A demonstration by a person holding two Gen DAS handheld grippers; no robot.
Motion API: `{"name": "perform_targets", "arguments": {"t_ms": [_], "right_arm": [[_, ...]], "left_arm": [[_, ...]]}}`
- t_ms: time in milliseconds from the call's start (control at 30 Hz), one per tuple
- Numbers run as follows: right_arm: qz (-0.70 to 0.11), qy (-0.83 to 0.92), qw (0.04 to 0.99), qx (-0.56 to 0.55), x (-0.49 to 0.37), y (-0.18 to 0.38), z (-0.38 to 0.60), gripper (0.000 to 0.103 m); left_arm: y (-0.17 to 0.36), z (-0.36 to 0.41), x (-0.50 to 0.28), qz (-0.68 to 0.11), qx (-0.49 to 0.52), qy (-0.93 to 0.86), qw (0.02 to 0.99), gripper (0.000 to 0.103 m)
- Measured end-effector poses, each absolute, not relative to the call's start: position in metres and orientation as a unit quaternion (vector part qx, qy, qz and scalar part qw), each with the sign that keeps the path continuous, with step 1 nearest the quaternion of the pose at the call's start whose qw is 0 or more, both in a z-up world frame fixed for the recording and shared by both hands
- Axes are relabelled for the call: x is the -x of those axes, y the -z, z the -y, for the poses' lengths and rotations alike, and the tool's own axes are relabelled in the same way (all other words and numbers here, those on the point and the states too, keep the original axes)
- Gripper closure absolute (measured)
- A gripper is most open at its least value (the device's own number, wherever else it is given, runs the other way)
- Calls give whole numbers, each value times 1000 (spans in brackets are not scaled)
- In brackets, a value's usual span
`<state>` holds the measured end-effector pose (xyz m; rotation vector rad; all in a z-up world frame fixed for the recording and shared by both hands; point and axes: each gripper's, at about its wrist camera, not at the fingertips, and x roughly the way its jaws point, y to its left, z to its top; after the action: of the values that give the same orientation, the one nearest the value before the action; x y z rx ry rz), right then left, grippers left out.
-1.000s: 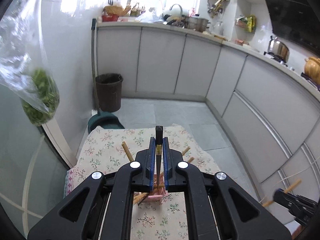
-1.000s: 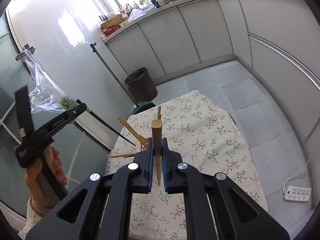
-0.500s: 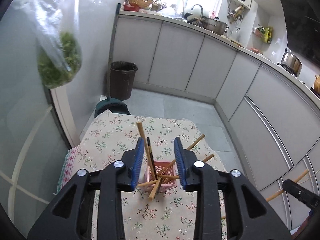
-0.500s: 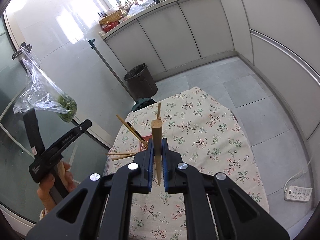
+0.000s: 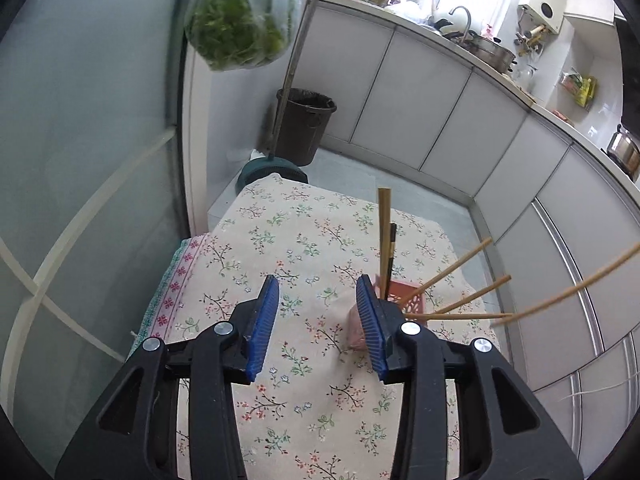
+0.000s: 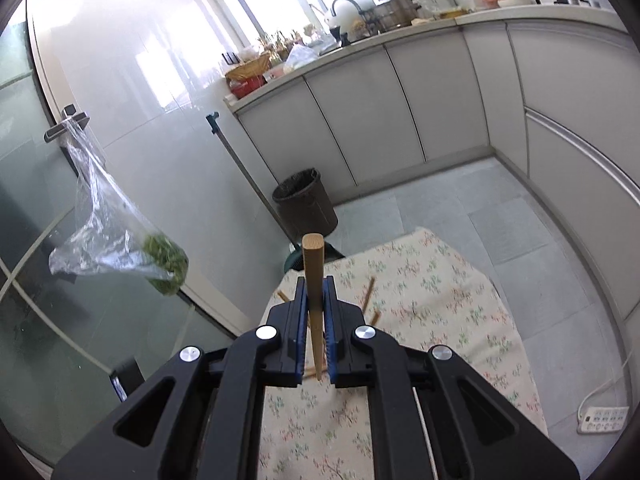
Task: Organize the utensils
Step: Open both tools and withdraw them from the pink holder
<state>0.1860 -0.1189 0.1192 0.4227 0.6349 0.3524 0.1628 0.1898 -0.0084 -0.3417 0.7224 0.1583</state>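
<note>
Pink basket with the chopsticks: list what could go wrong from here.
1. The pink basket is small and its chopsticks splay far out to one side; a nudge from the left gripper, whose empty jaws are opening right beside it, might tip it.
2. The right gripper holds a wooden chopstick upright; lowering it among the crossed sticks may lever some out.

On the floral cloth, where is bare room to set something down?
The floral cloth is bare from its pink-trimmed left edge across to the pink basket, and nearer the camera. Crowded: around the basket, where chopsticks splay rightward.
</note>
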Motion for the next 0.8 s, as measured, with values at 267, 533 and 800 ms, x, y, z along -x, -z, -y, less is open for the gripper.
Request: {"name": "perform_targets", "arguments": {"t_ms": [267, 533, 800], "right_arm": [[-307, -142, 922, -189, -240, -99, 83, 95], [-328, -130, 918, -181, -263, -29, 60, 86], [-304, -120, 936, -130, -231, -41, 61, 82]], "left_arm": [[11, -203, -165, -351, 165, -80, 918, 65], [4, -209, -159, -331, 165, -101, 924, 55], [-16, -188, -147, -291, 145, -95, 941, 44]]}}
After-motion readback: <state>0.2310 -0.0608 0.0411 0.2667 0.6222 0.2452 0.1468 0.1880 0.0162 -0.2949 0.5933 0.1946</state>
